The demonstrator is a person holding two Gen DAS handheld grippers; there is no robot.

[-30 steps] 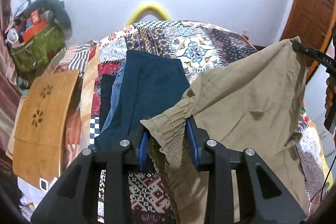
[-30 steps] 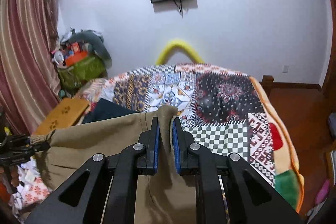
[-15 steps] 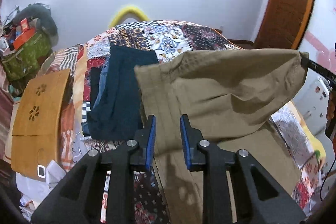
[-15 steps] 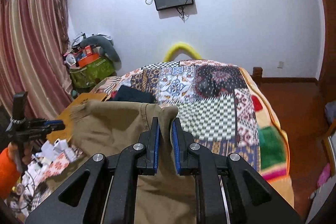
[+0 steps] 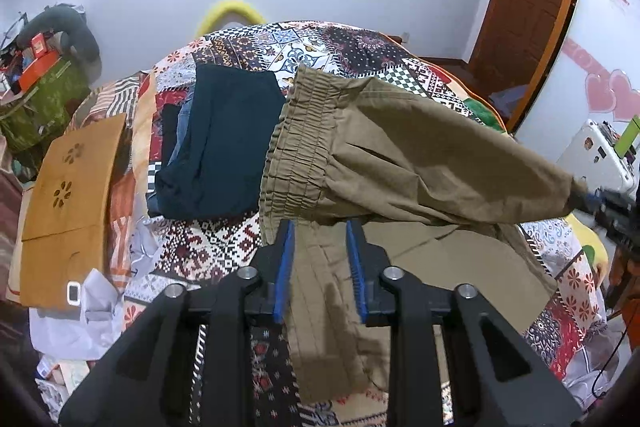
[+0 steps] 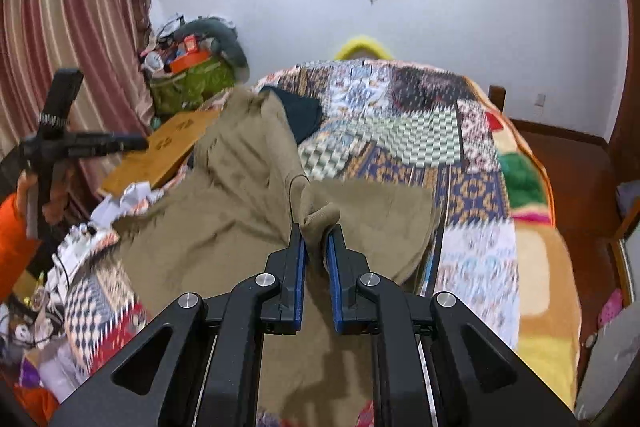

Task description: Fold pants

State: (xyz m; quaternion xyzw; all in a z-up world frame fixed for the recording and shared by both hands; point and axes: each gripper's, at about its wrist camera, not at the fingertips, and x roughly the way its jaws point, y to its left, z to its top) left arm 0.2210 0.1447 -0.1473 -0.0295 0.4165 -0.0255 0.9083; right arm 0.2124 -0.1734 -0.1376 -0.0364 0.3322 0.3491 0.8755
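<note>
Khaki pants (image 5: 420,163) are held up over the patchwork bedspread (image 5: 320,47), lower part draped on it. One end is pinched by the right gripper (image 6: 316,243), clenched on cloth. Left gripper (image 5: 320,247) is spread apart w/ the elastic waistband just above, not gripped. Dark folded clothes (image 5: 224,143) lie beside.

The pants (image 5: 400,163) drape over the bed (image 5: 208,247), right of the stacked clothes (image 5: 224,143).
</note>
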